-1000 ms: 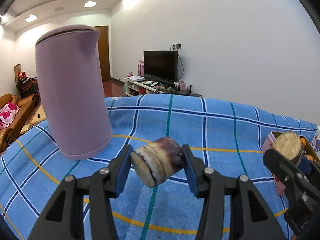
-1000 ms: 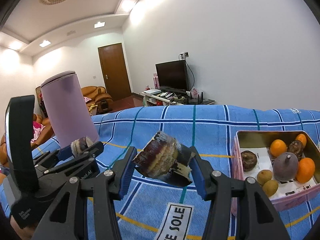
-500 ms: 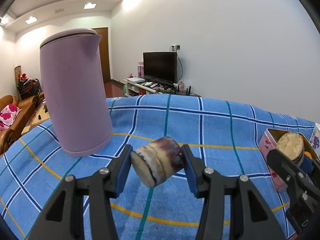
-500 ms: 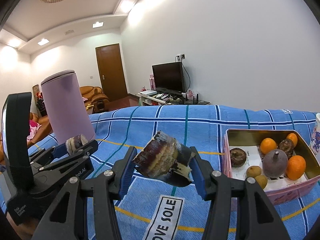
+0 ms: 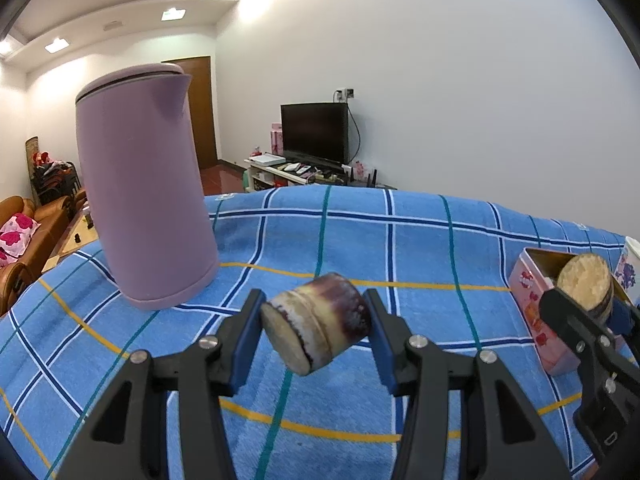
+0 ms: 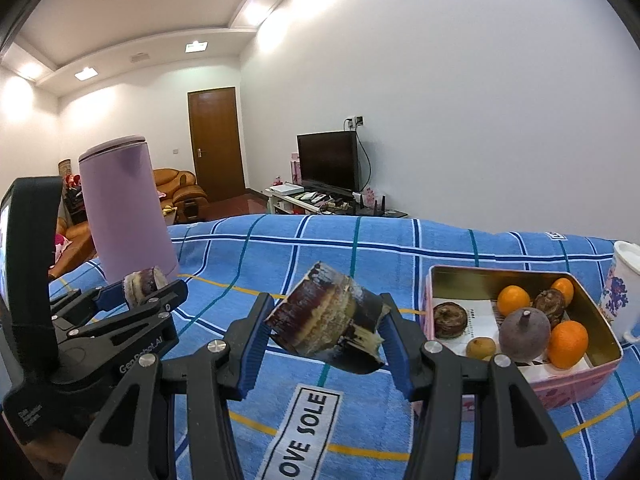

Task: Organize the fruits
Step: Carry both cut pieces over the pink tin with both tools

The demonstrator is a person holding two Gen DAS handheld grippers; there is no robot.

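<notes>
My left gripper (image 5: 314, 322) is shut on a short stub of purple-skinned sugarcane (image 5: 320, 332), held above the blue checked cloth (image 5: 420, 248). My right gripper (image 6: 327, 322) is shut on a second, darker stub (image 6: 324, 326) with ragged peel. In the right wrist view the left gripper (image 6: 148, 286) shows at the left with its stub (image 6: 142, 280). The right gripper (image 5: 588, 304) shows at the right edge of the left wrist view, in front of the pink tin (image 5: 532, 300). The pink tin (image 6: 560, 388) holds oranges (image 6: 513, 300), a purple mangosteen (image 6: 524, 332) and several small brown fruits.
A tall lilac kettle (image 5: 144, 184) stands on the cloth at the left, also the lilac kettle (image 6: 120, 208) behind the left gripper. A white patterned mug (image 6: 624, 288) stands just right of the tin. A TV stand, a door and sofas lie beyond the table's far edge.
The right gripper has shifted to the right, so the tin sits nearer the middle of its view and the mug has appeared. Both grippers still hold their stubs.
</notes>
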